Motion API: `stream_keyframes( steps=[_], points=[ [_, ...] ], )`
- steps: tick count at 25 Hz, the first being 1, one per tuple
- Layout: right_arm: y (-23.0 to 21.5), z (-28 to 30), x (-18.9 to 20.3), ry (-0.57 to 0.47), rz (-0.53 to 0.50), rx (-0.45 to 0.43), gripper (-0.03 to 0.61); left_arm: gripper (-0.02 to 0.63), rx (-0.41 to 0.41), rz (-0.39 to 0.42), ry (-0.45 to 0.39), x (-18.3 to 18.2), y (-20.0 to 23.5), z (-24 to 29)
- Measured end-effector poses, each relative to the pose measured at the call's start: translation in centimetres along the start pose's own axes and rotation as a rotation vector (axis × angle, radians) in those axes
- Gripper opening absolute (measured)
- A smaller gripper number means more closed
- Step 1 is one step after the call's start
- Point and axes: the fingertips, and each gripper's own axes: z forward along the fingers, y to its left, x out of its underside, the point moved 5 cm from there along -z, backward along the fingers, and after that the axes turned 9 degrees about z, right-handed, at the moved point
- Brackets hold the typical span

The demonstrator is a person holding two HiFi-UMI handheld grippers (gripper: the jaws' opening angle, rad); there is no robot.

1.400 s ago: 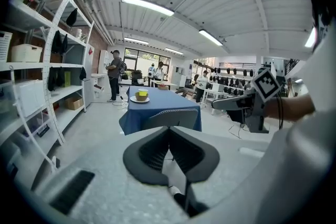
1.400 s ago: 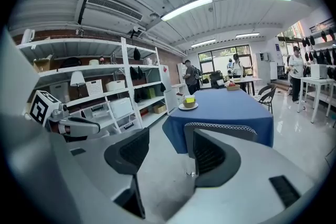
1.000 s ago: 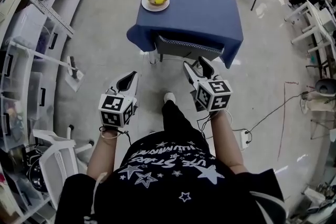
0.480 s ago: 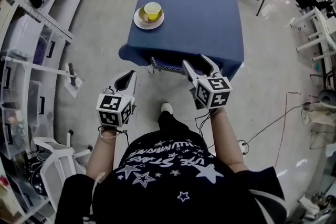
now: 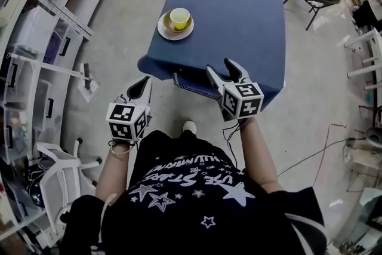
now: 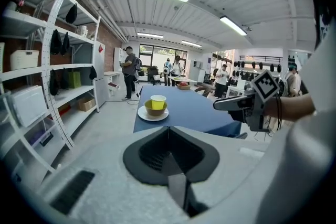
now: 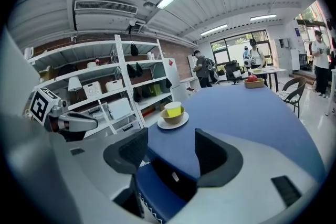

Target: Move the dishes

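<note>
both empty: left tongs (image 6: 167,131) closed, right tongs (image 7: 170,152) spread wide.

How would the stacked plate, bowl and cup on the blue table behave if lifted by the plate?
Probably top-heavy: the yellow cup sits in the bowl on the white plate, so tilting could shift or tip them. All three look like rigid glazed crockery, likely slippery and breakable. The plate's low rim offers little to grip.
</note>
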Motion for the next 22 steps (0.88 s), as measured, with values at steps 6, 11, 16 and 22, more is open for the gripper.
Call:
stream_keyframes(
  steps=[6, 11, 16, 22],
  points=[
    [1.7, 3.1, -0.3, 0.019, -0.026, -0.047, 0.268, 0.020, -0.035, -0.022, 0.014, 0.7, 1.9, -0.3],
    [2.2, 5.2, -0.5, 0.033, -0.035, -0.041, 0.268, 0.020, -0.033, -0.054, 0.015, 1.6, 4.0, 1.0],
    [2.2, 8.0, -1.9, 0.037, -0.036, 0.000, 0.268, 0.020, 0.004, -0.039, -0.005, 0.3, 7.2, 3.6],
    [2.7, 12.2, -3.7, 0.032, -0.056, 0.036, 0.268, 0.020, 0.068, -0.007, -0.026, -1.9, 11.3, 7.7]
  ],
)
